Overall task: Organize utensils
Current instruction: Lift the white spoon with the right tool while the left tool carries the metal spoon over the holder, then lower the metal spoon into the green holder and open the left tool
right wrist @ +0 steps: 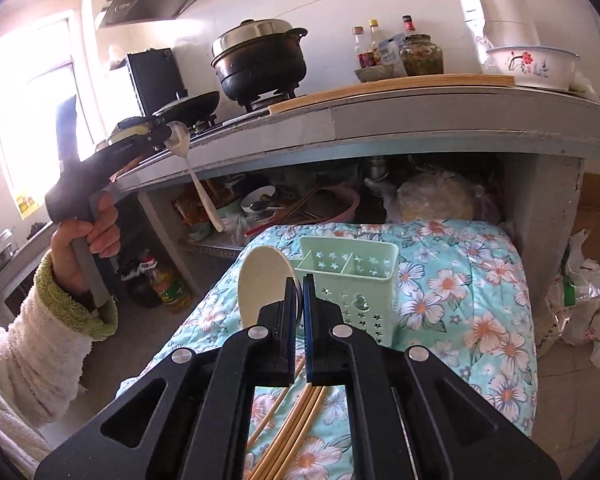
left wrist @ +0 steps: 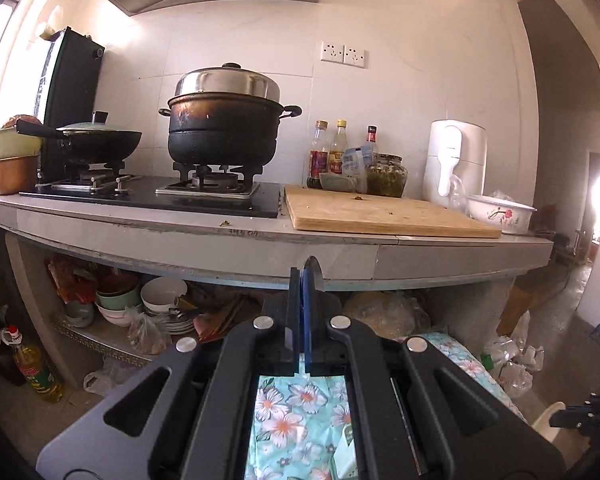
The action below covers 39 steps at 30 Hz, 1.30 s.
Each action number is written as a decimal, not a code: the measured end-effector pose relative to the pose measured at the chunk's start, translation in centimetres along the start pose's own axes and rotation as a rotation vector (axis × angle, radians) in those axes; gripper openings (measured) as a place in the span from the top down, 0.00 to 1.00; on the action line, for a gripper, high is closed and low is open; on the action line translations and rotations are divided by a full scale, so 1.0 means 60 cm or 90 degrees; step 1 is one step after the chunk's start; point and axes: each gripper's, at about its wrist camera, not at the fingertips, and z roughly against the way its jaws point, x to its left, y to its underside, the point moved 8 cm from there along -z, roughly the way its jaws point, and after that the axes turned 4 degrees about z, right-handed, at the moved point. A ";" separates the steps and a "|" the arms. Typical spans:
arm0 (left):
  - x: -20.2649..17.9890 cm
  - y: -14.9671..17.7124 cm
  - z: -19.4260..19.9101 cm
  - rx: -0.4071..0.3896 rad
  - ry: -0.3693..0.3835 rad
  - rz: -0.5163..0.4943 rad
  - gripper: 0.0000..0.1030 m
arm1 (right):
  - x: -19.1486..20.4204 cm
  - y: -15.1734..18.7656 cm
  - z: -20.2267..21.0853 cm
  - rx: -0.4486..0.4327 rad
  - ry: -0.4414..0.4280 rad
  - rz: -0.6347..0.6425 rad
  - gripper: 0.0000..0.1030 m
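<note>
Both grippers were clamped: the left gripper [right wrist: 168,136] on a metal spoon [right wrist: 192,168] hanging handle-down, the right gripper [right wrist: 302,280] on what seemed a cream paddle [right wrist: 260,280], just beside the green caddy [right wrist: 352,280]; chopsticks [right wrist: 296,420] lay beneath.

Below my claws stood a surface covered in a turquoise floral cloth [right wrist: 460,280]. Directly on it I found a pale green perforated utensil caddy [right wrist: 350,280], upright, with inner dividers, and a bundle of wooden chopsticks [right wrist: 296,432] lying loose at the near end. What the cloth covered could not be determined. The grey worktop [left wrist: 440,262] behind carried a wooden chopping board [left wrist: 380,212] and a black hob [left wrist: 160,196].
</note>
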 end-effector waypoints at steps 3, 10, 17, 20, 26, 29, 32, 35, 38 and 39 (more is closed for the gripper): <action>-0.033 0.022 -0.045 0.014 -0.009 -0.035 0.99 | -0.022 0.000 0.017 -0.008 0.011 -0.013 0.97; -0.071 0.107 -0.129 0.048 -0.041 -0.112 0.99 | -0.056 0.007 0.026 -0.010 0.029 -0.042 0.97; -0.078 0.175 -0.151 0.068 -0.032 -0.153 0.99 | -0.079 0.017 0.026 -0.005 0.035 -0.059 0.97; -0.081 0.201 -0.155 0.090 -0.015 -0.161 0.99 | -0.084 0.019 0.024 -0.003 0.035 -0.064 0.97; -0.078 0.240 -0.155 0.145 0.022 -0.152 0.99 | -0.089 0.019 0.023 -0.002 0.041 -0.068 0.97; -0.073 0.252 -0.151 0.164 0.035 -0.140 0.98 | -0.092 0.019 0.020 0.000 0.044 -0.070 0.97; -0.071 0.260 -0.148 0.168 0.041 -0.134 0.97 | -0.093 0.020 0.017 0.002 0.048 -0.070 0.97; -0.070 0.264 -0.144 0.172 0.048 -0.125 0.86 | -0.093 0.018 0.016 0.002 0.052 -0.068 0.97; -0.070 0.266 -0.141 0.173 0.052 -0.121 0.77 | -0.097 0.012 0.017 -0.002 0.055 -0.066 0.97; -0.070 0.268 -0.140 0.173 0.053 -0.122 0.75 | -0.098 0.010 0.018 -0.004 0.057 -0.066 0.97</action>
